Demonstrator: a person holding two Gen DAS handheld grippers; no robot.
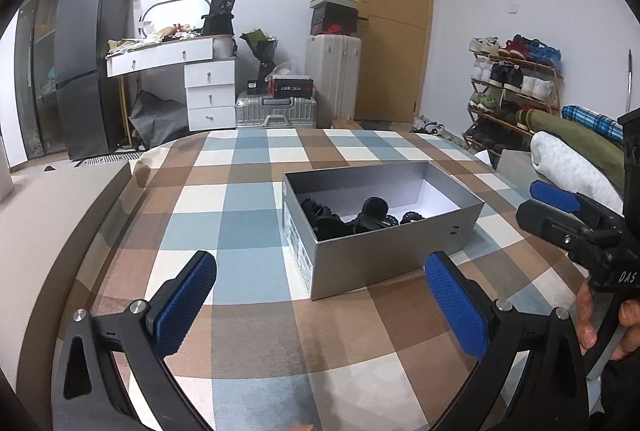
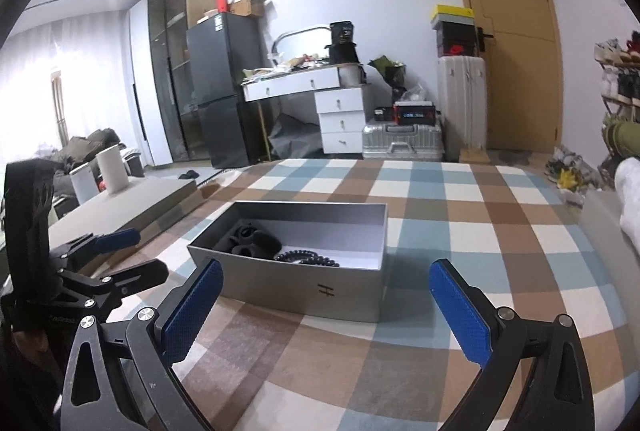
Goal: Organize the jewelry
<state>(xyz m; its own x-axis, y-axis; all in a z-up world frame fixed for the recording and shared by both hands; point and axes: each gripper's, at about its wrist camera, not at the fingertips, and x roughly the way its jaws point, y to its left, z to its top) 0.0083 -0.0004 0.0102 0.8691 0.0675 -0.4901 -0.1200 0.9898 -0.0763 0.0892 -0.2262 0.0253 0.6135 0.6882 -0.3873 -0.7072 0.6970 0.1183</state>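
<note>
I had both grippers hanging above the bed, over its checked blanket (image 1: pixel 248 215), and neither was touching anything. My left gripper (image 1: pixel 320 295) had its jaws spread wide, the blue pads (image 1: pixel 184 307) well apart and nothing between them. My right gripper (image 2: pixel 326 307) was the same: jaws spread, empty, its blue pads (image 2: pixel 460 311) standing on either side of the open view ahead.

The grey box (image 1: pixel 392 251) sat on the blanket near the middle of the bed, lid off, one long wall turned toward my right gripper and one short end toward my left. Its floor was white. The jewelry (image 1: pixel 344 219) lay inside it, a heap of black pieces gathered at one end of the box, the end nearer the bed's left edge as my right wrist camera saw it (image 2: pixel 256 243). Among them I could pick out a black coiled band (image 2: pixel 304 257) lying on the white floor beside the heap; the rest were too dark and bunched for me to tell one from another. The other end of the box held only bare white floor.

From the left wrist camera I saw the right gripper (image 1: pixel 556 207) off toward the bed's right edge, beyond the box's corner, with a hand (image 1: pixel 600 323) on its handle. From the right wrist camera the left gripper (image 2: pixel 120 259) showed near the bed's left edge, just beside the box's near corner but apart from it.
</note>
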